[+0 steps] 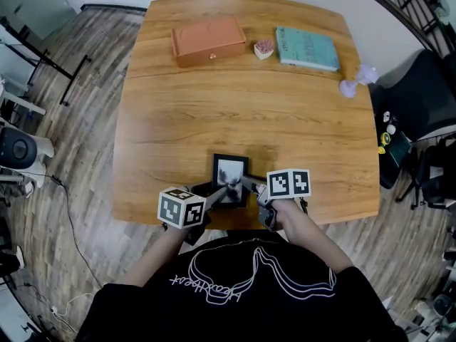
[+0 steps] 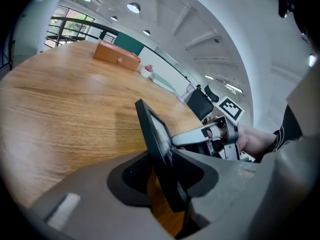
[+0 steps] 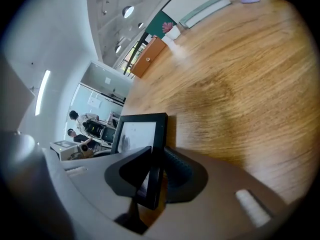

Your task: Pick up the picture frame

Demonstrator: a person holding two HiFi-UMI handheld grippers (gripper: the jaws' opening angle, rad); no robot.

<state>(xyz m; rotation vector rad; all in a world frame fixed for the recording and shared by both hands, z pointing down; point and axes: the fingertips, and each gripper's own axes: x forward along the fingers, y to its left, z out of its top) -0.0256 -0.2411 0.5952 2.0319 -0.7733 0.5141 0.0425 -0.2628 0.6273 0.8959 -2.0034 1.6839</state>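
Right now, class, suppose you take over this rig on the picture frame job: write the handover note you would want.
Left gripper: shut on the picture frame, gripping its rim.
Right gripper: also shut on the frame's rim, from the other side.
Frame: between the two grippers at the near edge of the table, close to the person.
Done: both grips are on.
Left: raise it clear. I cannot tell whether it has left the wood yet.
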